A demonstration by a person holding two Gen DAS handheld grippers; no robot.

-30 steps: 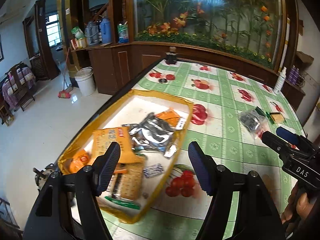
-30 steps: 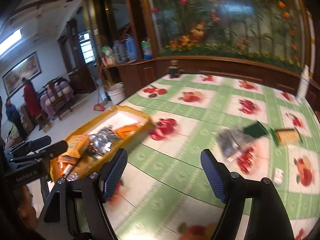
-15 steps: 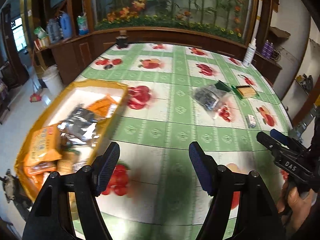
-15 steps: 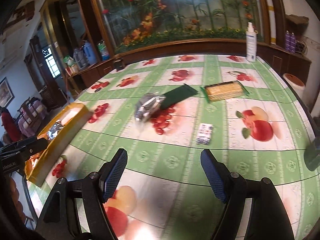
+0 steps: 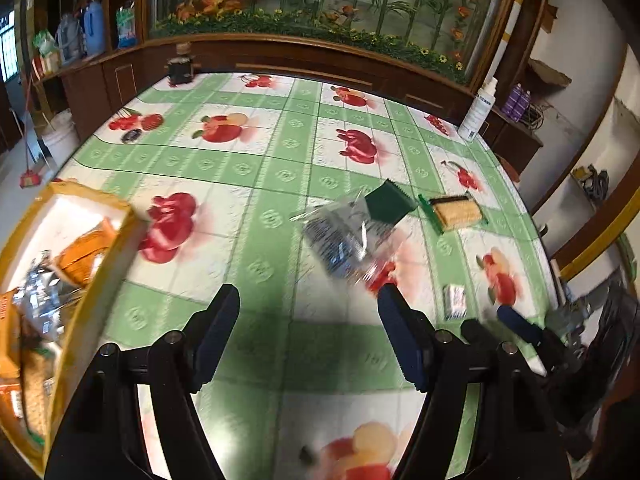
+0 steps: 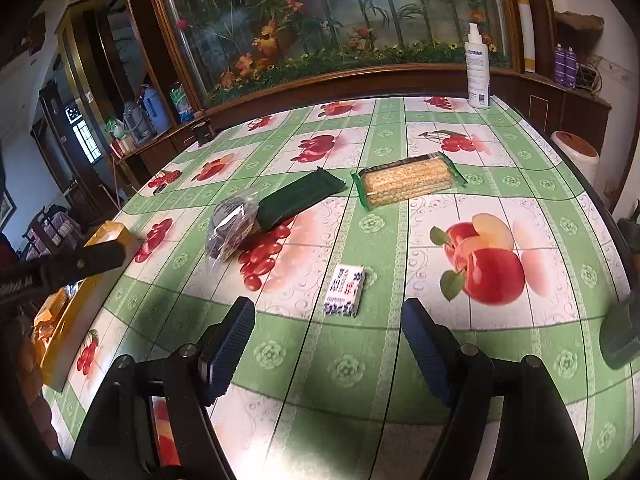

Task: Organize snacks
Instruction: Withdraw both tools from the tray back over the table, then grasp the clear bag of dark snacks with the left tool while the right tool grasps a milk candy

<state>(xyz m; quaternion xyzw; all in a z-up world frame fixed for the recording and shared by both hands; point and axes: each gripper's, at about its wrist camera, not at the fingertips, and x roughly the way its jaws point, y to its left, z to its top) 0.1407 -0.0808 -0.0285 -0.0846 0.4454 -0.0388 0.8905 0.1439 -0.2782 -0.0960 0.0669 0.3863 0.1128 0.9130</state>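
Loose snacks lie on the fruit-print tablecloth: a clear bag of dark snacks (image 5: 344,236) (image 6: 230,228), a dark green packet (image 5: 390,202) (image 6: 300,198), a green-edged cracker pack (image 5: 454,212) (image 6: 408,178) and a small white packet (image 5: 454,302) (image 6: 346,290). A yellow tray (image 5: 86,292) (image 6: 110,230) at the left holds several snacks. My left gripper (image 5: 310,336) is open and empty, short of the clear bag. My right gripper (image 6: 328,344) is open and empty, just before the white packet.
A white spray bottle (image 5: 478,110) (image 6: 478,68) stands at the table's far right edge. A small dark jar (image 5: 180,70) (image 6: 204,132) sits at the far left corner. Wooden cabinets and a flower mural back the table. The right gripper shows in the left wrist view (image 5: 532,336).
Both grippers have swung right, from the yellow tray toward the loose snacks. The right gripper has come close to the small white packet. Both stay open.
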